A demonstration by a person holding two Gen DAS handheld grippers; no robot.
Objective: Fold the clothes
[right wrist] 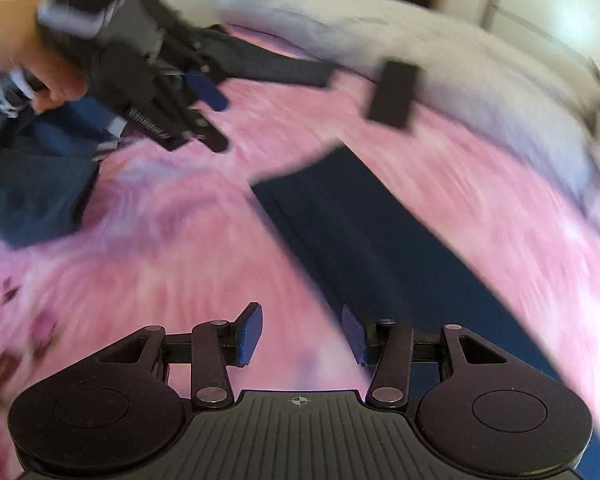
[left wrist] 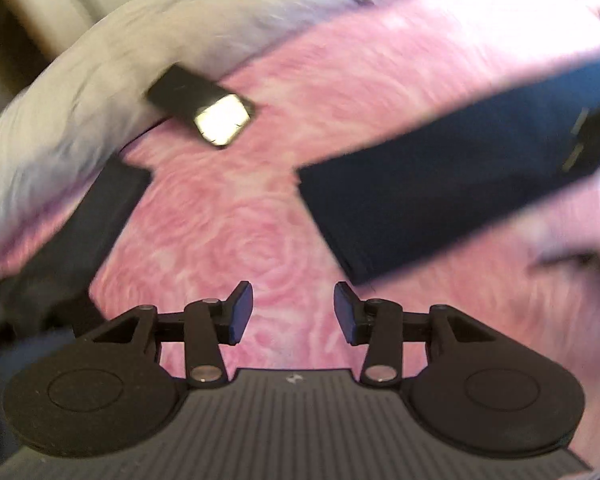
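Observation:
A long folded navy garment (left wrist: 440, 184) lies flat on the pink rose-patterned bedspread (left wrist: 228, 216). My left gripper (left wrist: 294, 312) hovers open over bare bedspread to the left of the garment's near end, with nothing between its blue pads. In the right wrist view the same navy garment (right wrist: 380, 240) runs from the centre to the lower right. My right gripper (right wrist: 302, 332) is open at its left edge, one pad over the cloth and nothing held. The left gripper (right wrist: 220, 124), held by a hand (right wrist: 40, 60), shows at upper left. Both views are motion-blurred.
A loose heap of blue clothes (right wrist: 32, 184) sits at the left of the bed. A black rectangular object (right wrist: 394, 94) and a dark folded item (right wrist: 284, 66) lie near the grey pillow (right wrist: 420, 40). Another dark folded piece (left wrist: 100, 216) lies left of my left gripper.

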